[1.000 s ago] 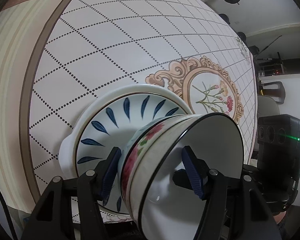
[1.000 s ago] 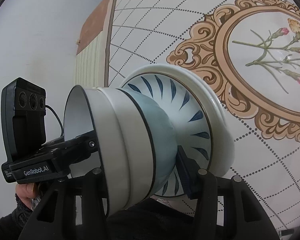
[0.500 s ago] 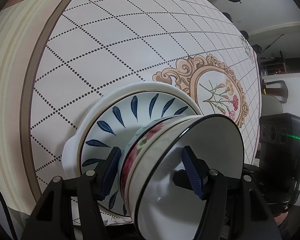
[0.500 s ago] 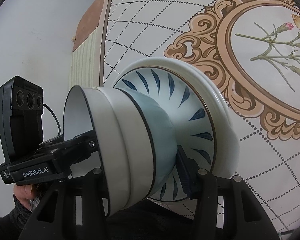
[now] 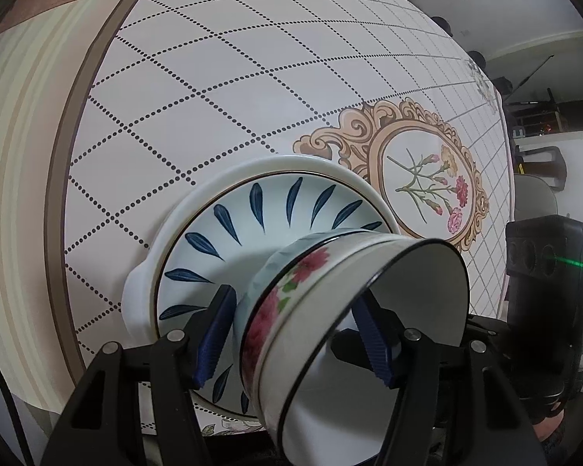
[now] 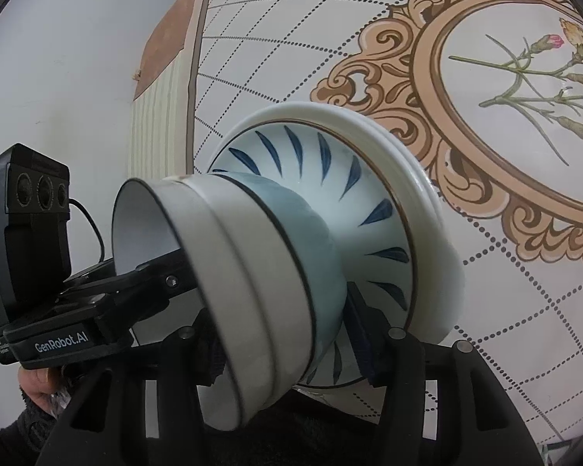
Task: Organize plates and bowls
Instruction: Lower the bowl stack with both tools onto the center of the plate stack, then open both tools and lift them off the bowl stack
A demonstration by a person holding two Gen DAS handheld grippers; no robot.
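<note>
- While my left claw (image 5: 291, 334) pinches the rim of the top bowl (image 5: 388, 310), one blue pad sits inside that bowl and the other against the outside of the stack.
- My right claw (image 6: 287, 345) grips the same stack of bowls (image 6: 260, 283) from the opposite side, its pads pressed on the outer walls.
- Three bowls are nested: the white top bowl, a flowered bowl (image 5: 287, 291) under it, and a pale blue bowl (image 6: 311, 240) at the bottom.
- That stack rests in a leaf-patterned plate (image 5: 252, 233), which sits on a white dish (image 5: 144, 283).
- Both lie on the bench (image 5: 213, 77), near its edge, just beside the gold-framed flower print (image 5: 427, 178) on the checked cloth.
- My left claw's camera box (image 6: 23, 225) shows beside the stack in the right view.
</note>
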